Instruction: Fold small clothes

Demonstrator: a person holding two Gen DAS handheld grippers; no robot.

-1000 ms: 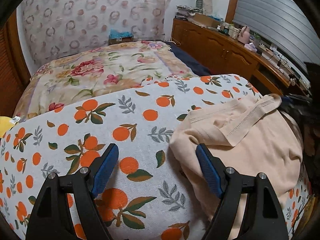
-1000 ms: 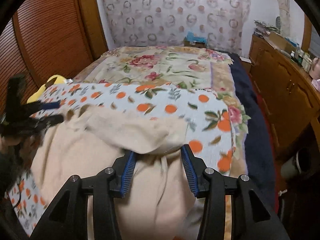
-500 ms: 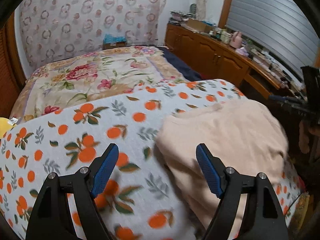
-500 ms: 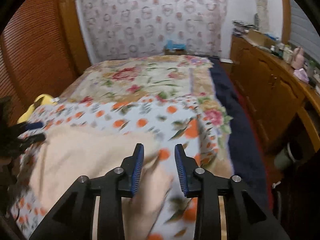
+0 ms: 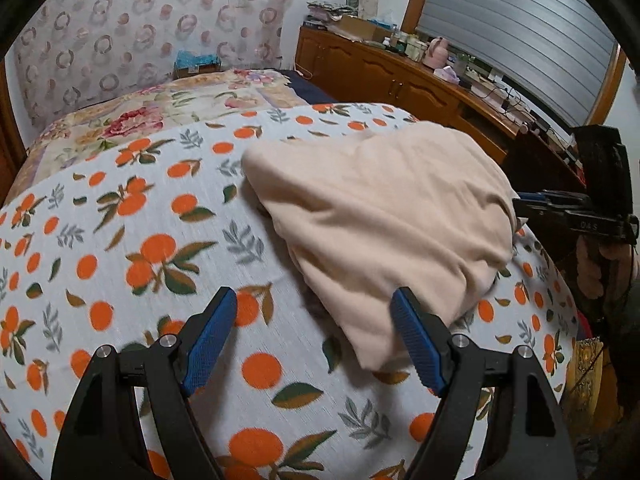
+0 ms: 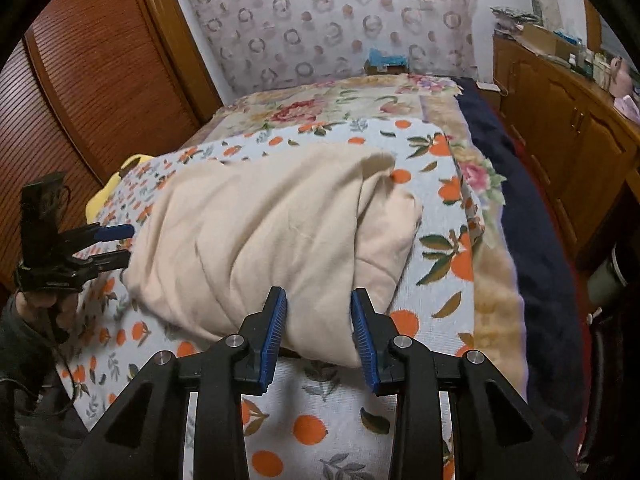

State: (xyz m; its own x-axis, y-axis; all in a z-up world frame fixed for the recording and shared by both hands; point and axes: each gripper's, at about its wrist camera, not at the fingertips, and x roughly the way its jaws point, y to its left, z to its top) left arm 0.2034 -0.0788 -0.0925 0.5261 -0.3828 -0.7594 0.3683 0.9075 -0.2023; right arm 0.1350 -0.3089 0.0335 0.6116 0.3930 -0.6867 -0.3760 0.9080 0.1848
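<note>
A folded cream garment (image 5: pixel 384 216) lies in a soft bundle on the orange-print cloth (image 5: pixel 132 240) over the bed. It also shows in the right wrist view (image 6: pixel 272 232). My left gripper (image 5: pixel 316 336) is open and empty, just in front of the garment's near corner. My right gripper (image 6: pixel 320 324) is open with a narrow gap, its blue pads (image 6: pixel 276 328) beside the garment's near fold, not clamped on it. The other gripper shows at each view's edge, the right one in the left wrist view (image 5: pixel 576 216) and the left one in the right wrist view (image 6: pixel 80 248).
A floral bedspread (image 6: pixel 340 104) covers the far half of the bed. A wooden cabinet (image 5: pixel 400 76) with clutter runs along the right. A brown slatted wardrobe (image 6: pixel 80 92) stands at the left. A yellow item (image 6: pixel 116 180) lies at the bed's left edge.
The garment was folded over and now lies as a compact bundle. My right gripper let go of the cloth and drew back. My left gripper pulled back slightly.
</note>
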